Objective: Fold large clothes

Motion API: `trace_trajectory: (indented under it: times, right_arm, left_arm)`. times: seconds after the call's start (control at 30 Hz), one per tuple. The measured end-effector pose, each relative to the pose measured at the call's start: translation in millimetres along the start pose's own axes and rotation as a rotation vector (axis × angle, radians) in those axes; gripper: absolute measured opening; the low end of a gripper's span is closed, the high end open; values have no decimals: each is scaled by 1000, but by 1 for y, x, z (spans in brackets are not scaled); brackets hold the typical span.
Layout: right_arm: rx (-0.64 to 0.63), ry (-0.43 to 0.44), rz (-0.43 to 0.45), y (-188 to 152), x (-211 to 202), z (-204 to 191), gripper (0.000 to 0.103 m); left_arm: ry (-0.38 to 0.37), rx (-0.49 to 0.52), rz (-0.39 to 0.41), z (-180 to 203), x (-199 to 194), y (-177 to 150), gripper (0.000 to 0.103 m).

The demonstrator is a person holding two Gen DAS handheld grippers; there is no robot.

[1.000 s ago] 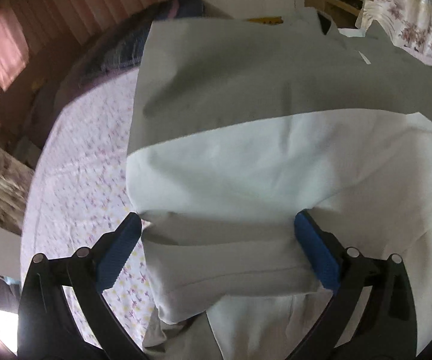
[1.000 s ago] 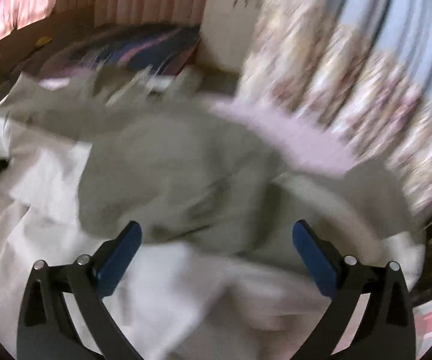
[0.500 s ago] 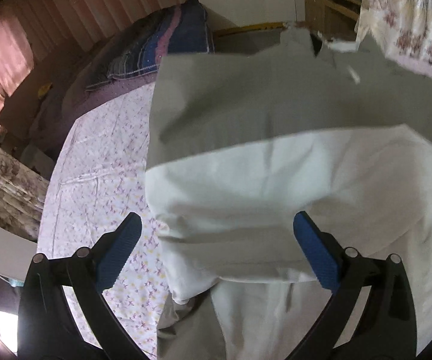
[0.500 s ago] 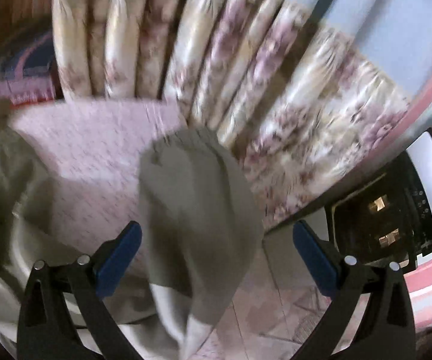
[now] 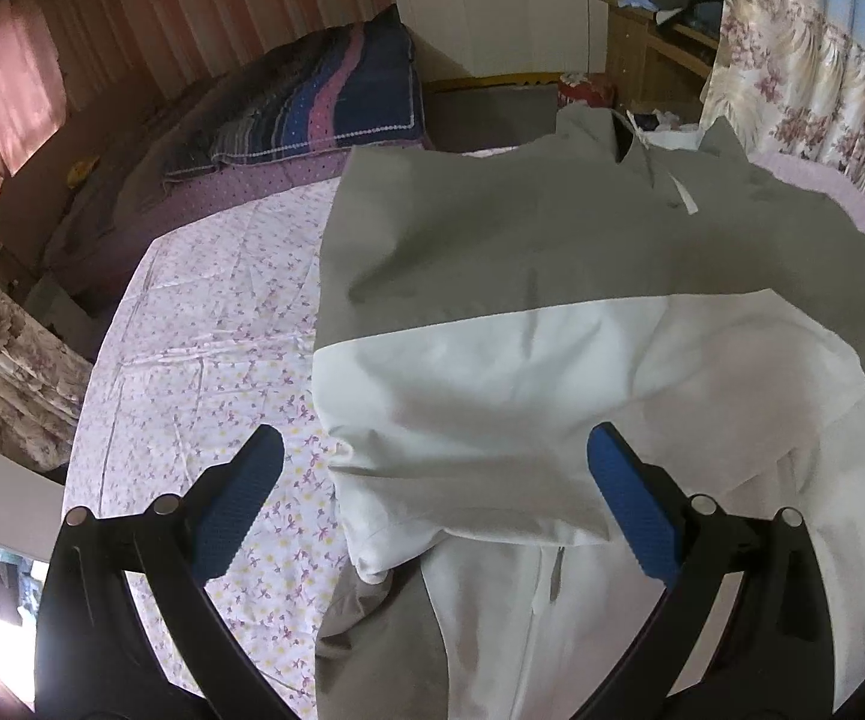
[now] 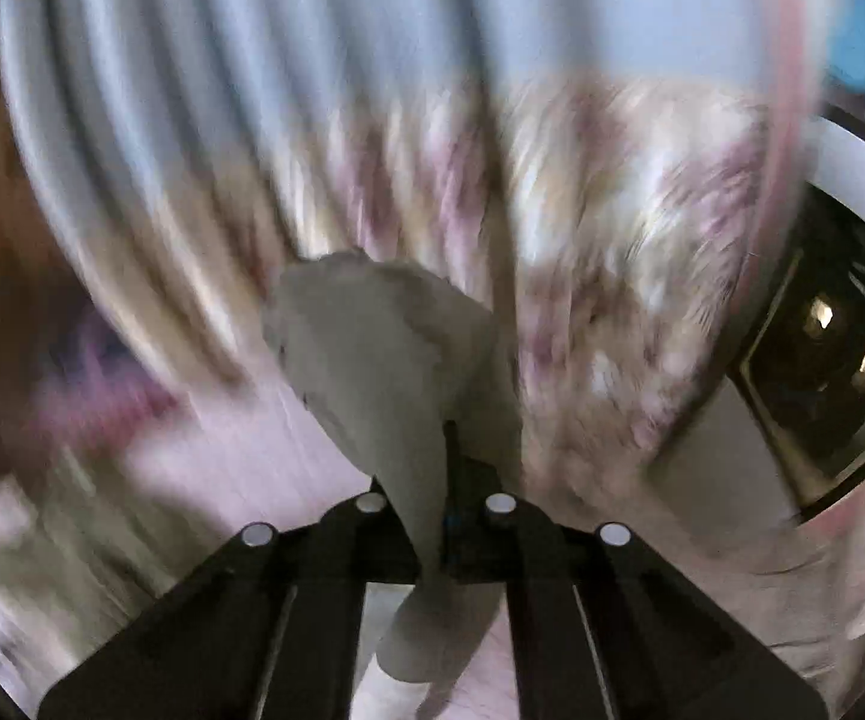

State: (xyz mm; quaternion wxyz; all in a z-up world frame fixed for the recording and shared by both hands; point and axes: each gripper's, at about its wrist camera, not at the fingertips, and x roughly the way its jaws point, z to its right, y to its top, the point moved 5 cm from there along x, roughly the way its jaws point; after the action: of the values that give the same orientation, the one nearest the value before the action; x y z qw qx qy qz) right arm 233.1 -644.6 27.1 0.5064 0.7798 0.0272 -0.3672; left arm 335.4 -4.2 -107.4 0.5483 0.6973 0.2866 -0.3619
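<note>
The right gripper [image 6: 445, 468] has its fingers clenched on a grey fold of the jacket [image 6: 384, 360]; the cloth stands up from the pinch toward 11 o'clock and hangs below it toward 6. Behind it blur floral curtains [image 6: 612, 276]. The left gripper [image 5: 432, 492] has its blue fingers [image 5: 240, 510] spread wide and released, grasping nothing. The grey-and-white jacket [image 5: 522, 312] lies flat on the bed [image 5: 204, 372] beneath and ahead of them, its collar at 1 o'clock, white half nearest. A dark striped pillow [image 5: 324, 102] sits at 11 o'clock.
</note>
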Motion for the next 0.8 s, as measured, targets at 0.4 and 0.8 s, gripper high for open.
trace_trajectory:
  times: [0.4, 0.8]
  right_arm:
    - [336, 141, 30, -13, -45, 10, 4]
    - [-514, 716, 68, -5, -176, -334, 3]
  left_arm:
    - [-107, -93, 24, -18, -6, -2, 100]
    - [-82, -178, 135, -59, -44, 4, 100]
